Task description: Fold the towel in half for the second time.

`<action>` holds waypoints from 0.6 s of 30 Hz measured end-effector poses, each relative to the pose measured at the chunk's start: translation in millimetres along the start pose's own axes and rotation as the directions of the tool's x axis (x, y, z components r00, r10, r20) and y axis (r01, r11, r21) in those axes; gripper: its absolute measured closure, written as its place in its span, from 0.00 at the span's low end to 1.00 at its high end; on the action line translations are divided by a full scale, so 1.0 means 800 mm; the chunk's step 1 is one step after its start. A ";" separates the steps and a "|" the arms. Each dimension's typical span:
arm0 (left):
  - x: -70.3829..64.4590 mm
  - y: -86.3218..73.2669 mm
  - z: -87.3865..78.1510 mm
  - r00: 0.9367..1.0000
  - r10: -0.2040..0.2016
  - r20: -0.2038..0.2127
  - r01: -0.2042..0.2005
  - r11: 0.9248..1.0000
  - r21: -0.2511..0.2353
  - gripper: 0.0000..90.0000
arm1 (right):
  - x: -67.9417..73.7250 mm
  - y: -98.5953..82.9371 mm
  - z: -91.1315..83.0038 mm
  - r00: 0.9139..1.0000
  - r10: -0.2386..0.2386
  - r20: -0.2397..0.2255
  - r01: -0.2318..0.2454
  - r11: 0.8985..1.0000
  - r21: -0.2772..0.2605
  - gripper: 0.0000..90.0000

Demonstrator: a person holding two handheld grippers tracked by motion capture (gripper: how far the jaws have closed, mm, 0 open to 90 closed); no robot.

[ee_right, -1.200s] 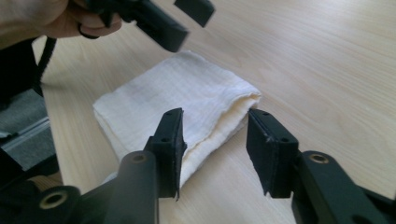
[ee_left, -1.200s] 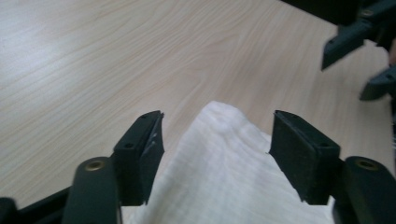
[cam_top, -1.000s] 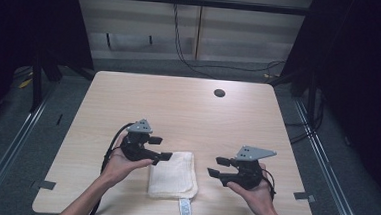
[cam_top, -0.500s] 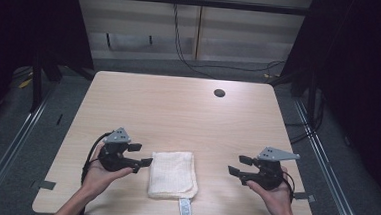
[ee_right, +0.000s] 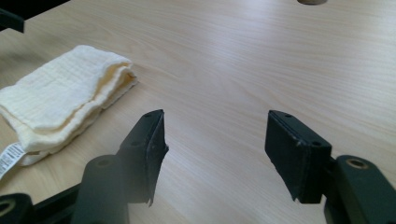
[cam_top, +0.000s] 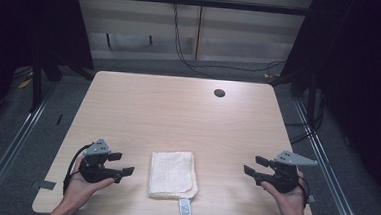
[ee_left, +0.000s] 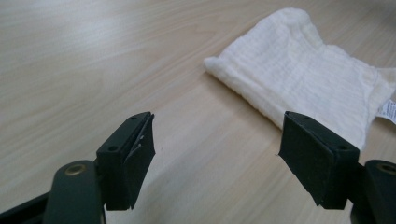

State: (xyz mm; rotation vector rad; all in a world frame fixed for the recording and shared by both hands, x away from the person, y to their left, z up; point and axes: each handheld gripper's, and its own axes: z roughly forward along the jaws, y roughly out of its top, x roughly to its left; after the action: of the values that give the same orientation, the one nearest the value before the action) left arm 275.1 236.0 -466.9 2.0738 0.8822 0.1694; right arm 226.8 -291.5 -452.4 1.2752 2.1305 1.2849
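Note:
A folded cream towel (cam_top: pixel 173 174) lies flat near the table's front edge, its white label at the near side. In the left gripper view the towel (ee_left: pixel 299 79) lies ahead to the right; in the right gripper view the towel (ee_right: pixel 60 100) lies to the left. My left gripper (cam_top: pixel 121 164) rests low at the front left, a short way from the towel, open and empty. My right gripper (cam_top: pixel 255 166) sits at the front right, farther from the towel, also open and empty. Its jaws in each gripper view (ee_left: pixel 217 158) (ee_right: pixel 215 154) stand wide apart over bare wood.
The light wooden table (cam_top: pixel 178 112) has a round dark cable hole (cam_top: pixel 219 93) at the back right. A white strip (cam_top: pixel 184 213) hangs at the front edge below the towel. Metal rails and dark floor flank the table; cables hang behind it.
Both hands have drawn away from the towel, the left gripper leftward and the right gripper rightward and nearer the front edge. The towel stays flat where it lay.

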 end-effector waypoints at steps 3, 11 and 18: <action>0.001 -0.012 -0.011 1.000 -0.006 -0.018 0.006 1.000 -0.016 0.28 | -0.005 -0.004 -0.001 1.000 0.011 0.013 -0.011 1.000 0.007 0.40; -0.003 -0.027 -0.026 0.999 0.002 -0.041 -0.004 0.999 -0.039 0.27 | -0.019 -0.014 -0.011 0.998 0.029 0.056 -0.028 1.000 -0.007 0.36; -0.001 -0.027 -0.018 0.999 0.033 -0.026 -0.033 0.999 -0.022 0.27 | -0.036 -0.027 -0.008 0.989 0.038 0.143 -0.043 0.999 0.034 0.36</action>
State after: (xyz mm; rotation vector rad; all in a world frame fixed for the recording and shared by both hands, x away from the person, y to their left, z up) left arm 257.2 253.6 -474.1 2.0704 0.8581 0.2224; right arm 226.9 -322.3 -471.3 1.3883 2.0473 1.1391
